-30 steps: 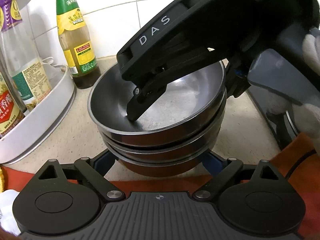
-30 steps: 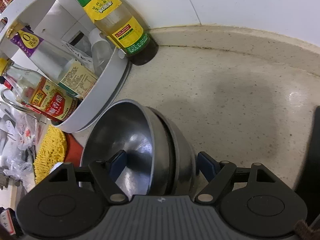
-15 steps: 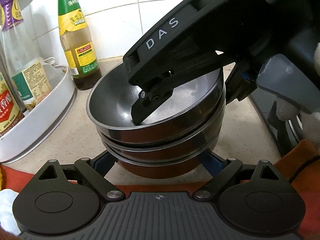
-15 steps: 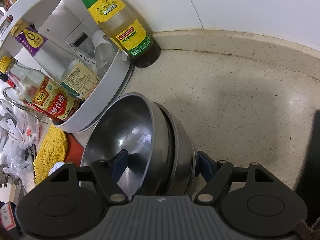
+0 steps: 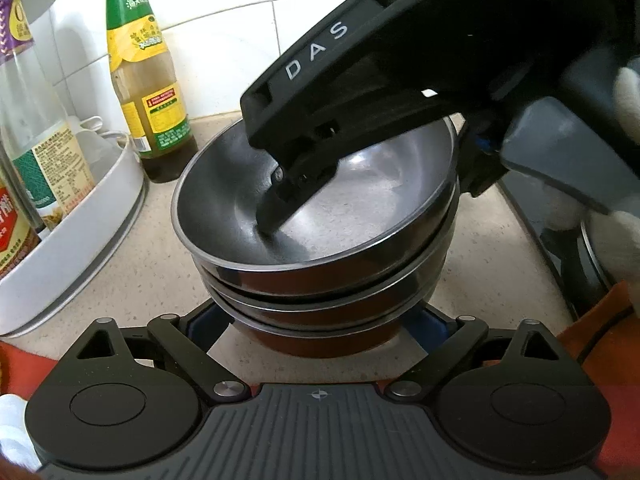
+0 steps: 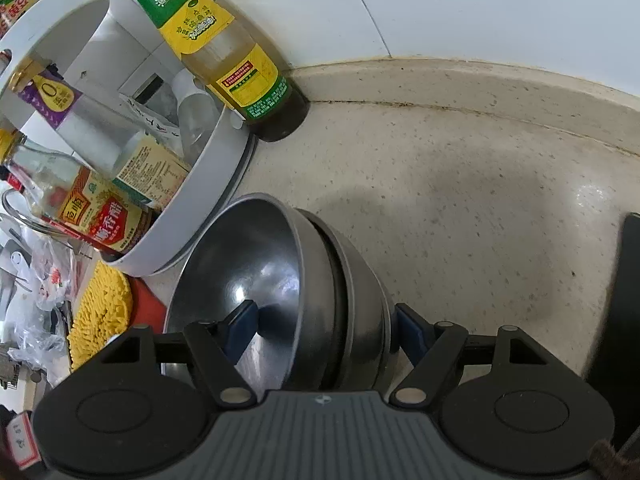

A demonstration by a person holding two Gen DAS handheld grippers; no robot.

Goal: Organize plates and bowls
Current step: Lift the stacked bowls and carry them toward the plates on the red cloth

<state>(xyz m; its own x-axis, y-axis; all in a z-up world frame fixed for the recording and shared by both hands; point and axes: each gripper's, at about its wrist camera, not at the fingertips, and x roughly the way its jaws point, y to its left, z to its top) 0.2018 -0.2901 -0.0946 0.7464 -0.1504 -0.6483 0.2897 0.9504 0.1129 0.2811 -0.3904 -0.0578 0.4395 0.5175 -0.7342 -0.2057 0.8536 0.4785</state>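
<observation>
A stack of three steel bowls point(image 5: 320, 280) point(image 6: 352, 300) stands on the speckled counter point(image 6: 460, 200). My right gripper point(image 6: 324, 320) point(image 5: 376, 192) is shut on the stack's wall on the stove side. One of its fingers point(image 5: 276, 208) reaches down inside the top bowl point(image 5: 360, 208), and the other presses on the outside. My left gripper point(image 5: 320, 320) stands open low at the stack's foot. Its blue pads point(image 5: 212, 320) flank the bottom bowl, with slivers of counter showing beside them. A white-gloved hand point(image 5: 624, 92) holds the right gripper.
A white round rack point(image 5: 80, 240) point(image 6: 208, 184) with several bottles stands close on the stack's left. A green-labelled sauce bottle point(image 5: 148, 92) point(image 6: 232, 52) stands by the tiled wall. A black stove edge point(image 6: 624, 300) lies on the right, and a yellow mat point(image 6: 104, 308) near the counter's front.
The right gripper's jaws came a little closer, so the outer finger now touches the stack's wall. The stack tilted slightly. The left gripper kept still.
</observation>
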